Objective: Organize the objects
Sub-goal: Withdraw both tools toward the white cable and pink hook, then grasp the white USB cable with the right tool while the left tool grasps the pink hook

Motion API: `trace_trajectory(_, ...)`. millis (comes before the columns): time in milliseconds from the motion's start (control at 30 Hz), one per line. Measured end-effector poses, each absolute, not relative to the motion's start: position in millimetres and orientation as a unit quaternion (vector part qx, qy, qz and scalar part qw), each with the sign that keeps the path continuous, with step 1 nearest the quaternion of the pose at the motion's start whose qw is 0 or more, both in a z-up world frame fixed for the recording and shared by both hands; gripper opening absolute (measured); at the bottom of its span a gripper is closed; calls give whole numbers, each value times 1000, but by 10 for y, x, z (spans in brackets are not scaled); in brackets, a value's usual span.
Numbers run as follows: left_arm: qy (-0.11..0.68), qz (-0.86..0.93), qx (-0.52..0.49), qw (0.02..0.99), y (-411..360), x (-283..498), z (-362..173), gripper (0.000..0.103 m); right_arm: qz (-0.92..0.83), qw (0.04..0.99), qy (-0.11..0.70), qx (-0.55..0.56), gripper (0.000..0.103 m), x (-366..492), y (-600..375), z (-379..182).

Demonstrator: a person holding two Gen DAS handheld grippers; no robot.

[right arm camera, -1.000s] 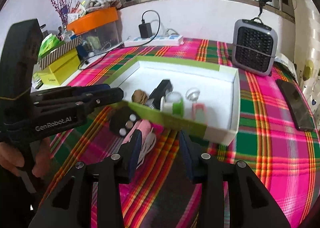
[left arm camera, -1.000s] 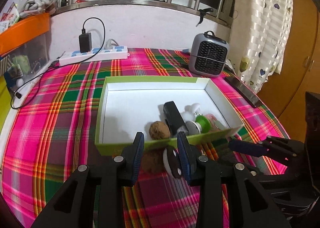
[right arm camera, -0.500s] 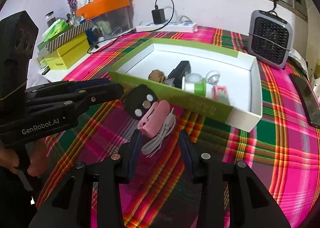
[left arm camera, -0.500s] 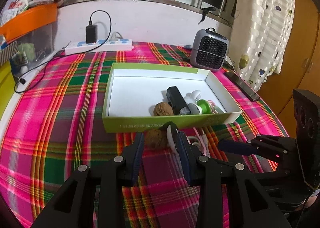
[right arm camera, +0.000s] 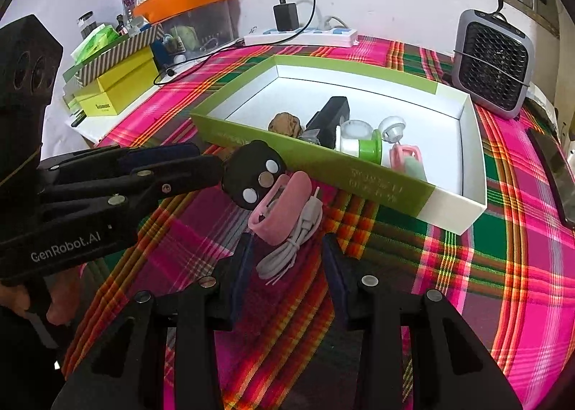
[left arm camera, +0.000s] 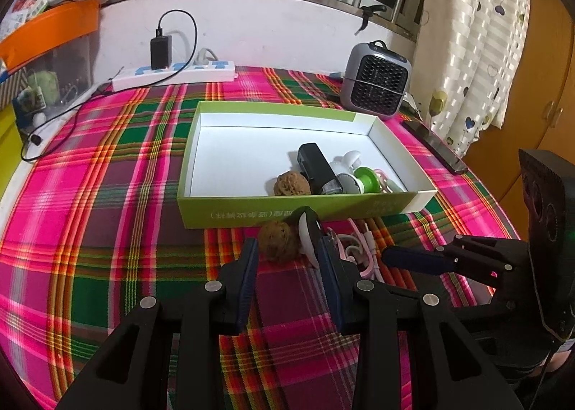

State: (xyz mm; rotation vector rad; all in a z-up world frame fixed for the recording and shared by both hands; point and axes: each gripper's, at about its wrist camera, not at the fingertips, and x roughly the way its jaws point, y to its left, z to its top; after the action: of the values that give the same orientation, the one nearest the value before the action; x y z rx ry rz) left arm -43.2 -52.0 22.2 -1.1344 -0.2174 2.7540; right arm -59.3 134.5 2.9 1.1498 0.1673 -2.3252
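Left gripper first: its jaws stand apart with nothing pinched, and the brown wrinkled walnut sits on the cloth just ahead of the gap, not yet between the pads. Touching that walnut's right side is the round black key fob with silver buttons, propped on edge against the near wall of the box. Over to the right gripper: jaws also parted, empty, hovering over the pink oblong case and the bundled white cable lying beside it.

So, where are we? I'd call it roughly halfway. Already inside the shallow green-rimmed cardboard box with the white floor: a second walnut, a black rectangular gadget, a green-and-white spool, a small white knob-shaped piece and something pink and mint. Still out on the pink-and-green plaid tablecloth: the walnut, the fob, the pink case, the cable. Four pieces to go, by my count.

What's in the way? The leftovers are huddled together right against the box's front wall, and the two grippers are working close, side by side, so a grab at the walnut could topple the fob. The wall itself must be cleared on each lift.

Further out: a grey mesh-front fan heater, a white power strip with a black charger, a dark phone by the curtain.
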Motion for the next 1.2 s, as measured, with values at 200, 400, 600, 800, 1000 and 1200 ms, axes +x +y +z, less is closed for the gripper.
trace_trajectory(200,-69,922,-369,89,-470,-395,269,33,-863,262,90,422,39,-566,1288,24)
trace_trajectory(400,-66,924,-362,102,-402,-359,322,33,-865,254,107,419,18,-555,1323,18)
trace_trajectory(600,-61,922,-363,117,-302,-328,337,33,-865,257,107,417,14,-543,1364,26)
trace_trajectory(800,-44,916,-373,136,-108,-349,294,33,-869,244,99,419,14,-532,1502,27)
trace_trajectory(1000,-27,910,-390,135,34,-463,197,33,-874,227,81,422,14,-556,1713,31)
trace_trajectory(1200,-14,905,-404,131,90,-543,119,33,-875,229,73,420,14,-558,1793,48)
